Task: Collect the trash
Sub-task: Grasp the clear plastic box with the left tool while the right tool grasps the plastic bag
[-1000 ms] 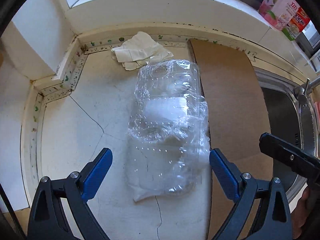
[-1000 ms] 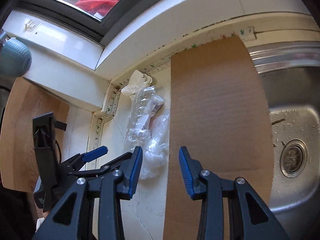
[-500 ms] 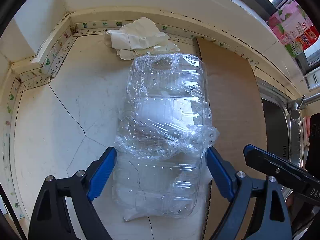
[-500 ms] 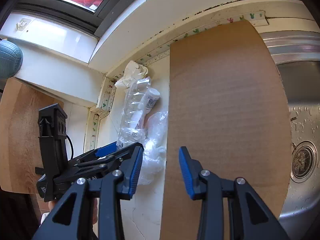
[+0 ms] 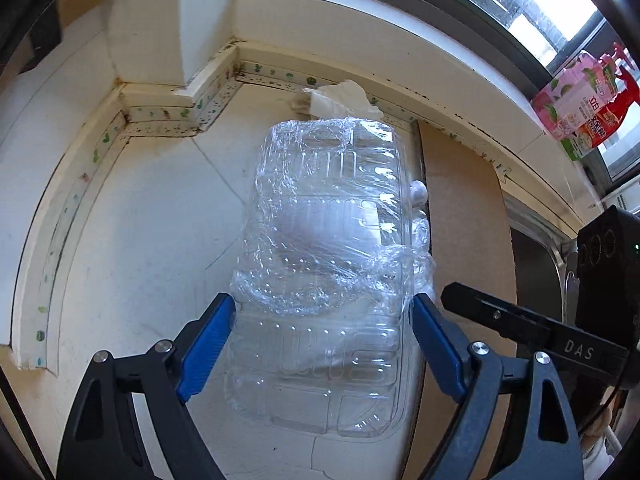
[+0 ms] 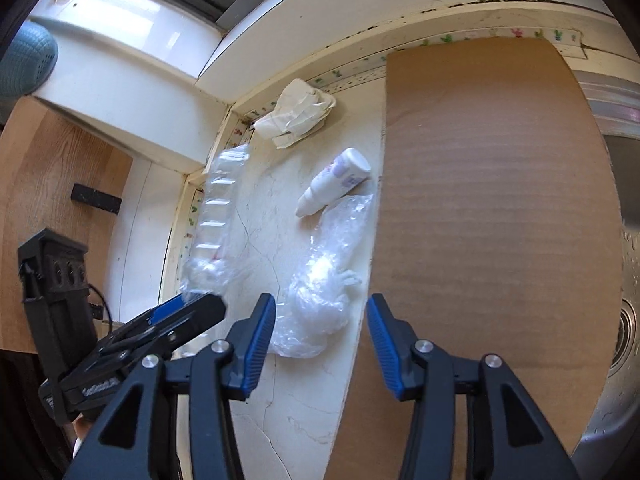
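1. The left tongs have their blue pads set against both long sides of a clear plastic clamshell tray, which is draped in crumpled cling film; the pads touch its edges, so the tray is gripped across its width.
2. In the right wrist view the same tray appears lifted clear of the white worktop, tilted, with its near end at the left tongs' tip.
3. The right tongs stand partly apart with nothing pinched; their jaws have just been opening. A crumpled clear plastic bag lies on the worktop just ahead of and between their tips.
4. A small white bottle lies on its side beyond the bag, touching its far end.
5. A wad of crumpled white paper sits in the back corner of the worktop against the wall trim.
6. A brown cardboard sheet lies flat to the right of the bag, reaching over toward the steel sink.
7. A pink packet stands on the window sill.
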Demonstrator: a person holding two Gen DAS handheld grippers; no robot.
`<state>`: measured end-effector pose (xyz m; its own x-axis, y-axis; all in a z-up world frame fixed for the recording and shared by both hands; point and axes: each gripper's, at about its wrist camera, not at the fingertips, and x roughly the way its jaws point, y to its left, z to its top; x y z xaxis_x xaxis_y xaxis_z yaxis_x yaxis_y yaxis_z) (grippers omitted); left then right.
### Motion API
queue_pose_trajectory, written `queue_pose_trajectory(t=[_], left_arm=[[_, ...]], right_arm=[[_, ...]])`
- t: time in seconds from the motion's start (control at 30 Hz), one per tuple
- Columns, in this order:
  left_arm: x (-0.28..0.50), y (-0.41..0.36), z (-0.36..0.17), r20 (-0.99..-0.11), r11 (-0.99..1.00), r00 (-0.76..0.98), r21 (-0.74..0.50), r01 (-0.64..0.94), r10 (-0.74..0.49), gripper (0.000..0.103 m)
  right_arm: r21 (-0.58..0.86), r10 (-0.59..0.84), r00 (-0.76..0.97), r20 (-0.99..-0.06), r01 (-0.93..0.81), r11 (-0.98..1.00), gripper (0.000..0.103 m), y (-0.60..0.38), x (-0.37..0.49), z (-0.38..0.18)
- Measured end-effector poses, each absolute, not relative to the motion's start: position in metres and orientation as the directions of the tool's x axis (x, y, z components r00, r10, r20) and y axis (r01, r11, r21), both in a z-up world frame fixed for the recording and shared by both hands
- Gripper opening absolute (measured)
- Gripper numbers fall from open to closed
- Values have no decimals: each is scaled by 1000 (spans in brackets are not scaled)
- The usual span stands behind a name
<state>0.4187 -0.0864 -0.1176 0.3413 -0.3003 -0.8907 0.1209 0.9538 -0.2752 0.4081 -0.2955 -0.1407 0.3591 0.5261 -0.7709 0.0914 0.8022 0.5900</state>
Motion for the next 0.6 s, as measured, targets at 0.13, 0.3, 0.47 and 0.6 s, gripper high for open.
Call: queue_pose_trajectory(t=[0.13, 0.3, 0.47, 0.6], left_arm=[[394, -66, -110, -887, 960, 367, -262, 97, -279, 87], [358, -38, -107, -890, 969, 386, -235, 73, -244, 87], [328, -21, -108, -886, 965, 389, -259, 36, -253, 87], [301, -7, -105, -888, 967, 391, -255, 19, -242, 87]], right_arm=[[540, 489, 358, -796, 54, 840, 49, -278, 416, -141], [458, 432, 340, -835, -4, 889, 49, -252, 420, -149], [432, 423, 341, -840, -53, 900, 46, -229, 416, -156], [462, 460, 333, -823, -80, 883, 24, -217, 405, -154]])
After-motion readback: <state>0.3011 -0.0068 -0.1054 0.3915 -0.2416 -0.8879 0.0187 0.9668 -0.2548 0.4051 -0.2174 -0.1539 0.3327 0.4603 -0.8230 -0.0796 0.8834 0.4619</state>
